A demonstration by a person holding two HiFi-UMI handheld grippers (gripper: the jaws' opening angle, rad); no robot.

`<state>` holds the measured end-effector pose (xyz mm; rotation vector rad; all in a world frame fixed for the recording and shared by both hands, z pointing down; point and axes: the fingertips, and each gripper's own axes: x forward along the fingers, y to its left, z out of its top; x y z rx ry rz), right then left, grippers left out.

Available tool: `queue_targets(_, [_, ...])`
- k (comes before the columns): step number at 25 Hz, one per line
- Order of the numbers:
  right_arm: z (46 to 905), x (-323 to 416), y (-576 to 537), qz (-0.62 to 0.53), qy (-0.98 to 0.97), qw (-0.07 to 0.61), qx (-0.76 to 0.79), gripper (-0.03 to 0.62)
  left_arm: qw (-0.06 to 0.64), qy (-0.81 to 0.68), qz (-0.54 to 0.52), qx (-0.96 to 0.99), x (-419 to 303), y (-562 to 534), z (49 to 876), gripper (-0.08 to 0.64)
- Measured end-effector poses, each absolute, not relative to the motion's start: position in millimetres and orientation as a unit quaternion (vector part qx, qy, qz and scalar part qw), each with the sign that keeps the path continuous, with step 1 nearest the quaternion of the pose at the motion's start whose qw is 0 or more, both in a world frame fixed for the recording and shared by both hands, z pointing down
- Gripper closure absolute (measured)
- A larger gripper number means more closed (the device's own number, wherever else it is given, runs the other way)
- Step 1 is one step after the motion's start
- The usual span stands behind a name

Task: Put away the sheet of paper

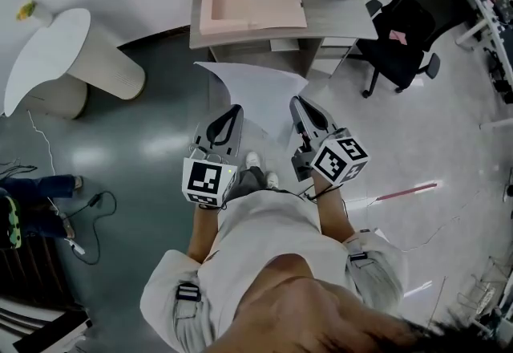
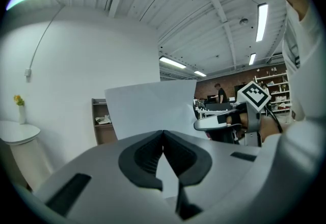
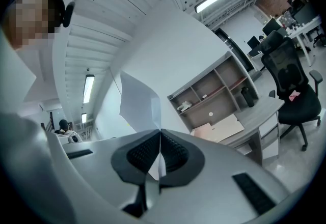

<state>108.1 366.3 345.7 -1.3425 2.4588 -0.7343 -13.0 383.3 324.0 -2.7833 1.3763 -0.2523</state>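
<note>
A white sheet of paper (image 1: 252, 83) hangs in the air in front of me, held along its near edge by both grippers. My left gripper (image 1: 235, 111) is shut on its left part and my right gripper (image 1: 296, 101) on its right part. In the left gripper view the sheet (image 2: 150, 108) rises from the closed jaws of the left gripper (image 2: 163, 132), with the right gripper (image 2: 214, 123) beside it. In the right gripper view the paper (image 3: 137, 101) curls up from the closed right gripper (image 3: 160, 130). An open pink folder (image 1: 252, 6) lies on the desk (image 1: 337, 18) ahead.
A black office chair (image 1: 405, 18) stands right of the desk. A round white table (image 1: 48, 58) with a small vase is at the left. Cables (image 1: 80, 207) trail over the floor at the left. A shelf unit (image 3: 214, 90) stands on the back of the desk.
</note>
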Motion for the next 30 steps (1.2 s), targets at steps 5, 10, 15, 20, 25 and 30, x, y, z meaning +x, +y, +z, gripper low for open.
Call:
queue_targets(5, [345.6, 101.0, 332.7, -0.247, 0.839, 0.116, -0.471, 0.574, 0.011, 0.434, -0.075, -0.898, -21.6, 346.7, 325.8, 0.54])
queue_targets(10, [340.3, 90.9, 301.7, -0.241, 0.836, 0.111, -0.48, 0.574, 0.011, 0.426, -0.069, -0.902, -31.6, 313.5, 322.5, 0.54])
queue_targets(15, [340.2, 75.1, 277.2, -0.239, 0.834, 0.1, -0.487, 0.574, 0.008, 0.419, -0.065, -0.905, -46.4, 285.0, 324.8, 0.54])
queue_targets(20, [337.3, 58.8, 256.7, -0.233, 0.832, 0.091, -0.495, 0.574, 0.0, 0.411, -0.058, -0.91, -60.0, 260.5, 326.4, 0.54])
queue_targets(25, [339.6, 45.3, 244.1, -0.232, 0.827, 0.085, -0.505, 0.574, -0.006, 0.401, -0.052, -0.914, -73.0, 244.1, 330.6, 0.54])
queue_targets(30, [342.4, 38.0, 236.2, -0.236, 0.824, 0.078, -0.51, 0.574, -0.014, 0.396, -0.05, -0.917, -79.2, 233.3, 332.8, 0.54])
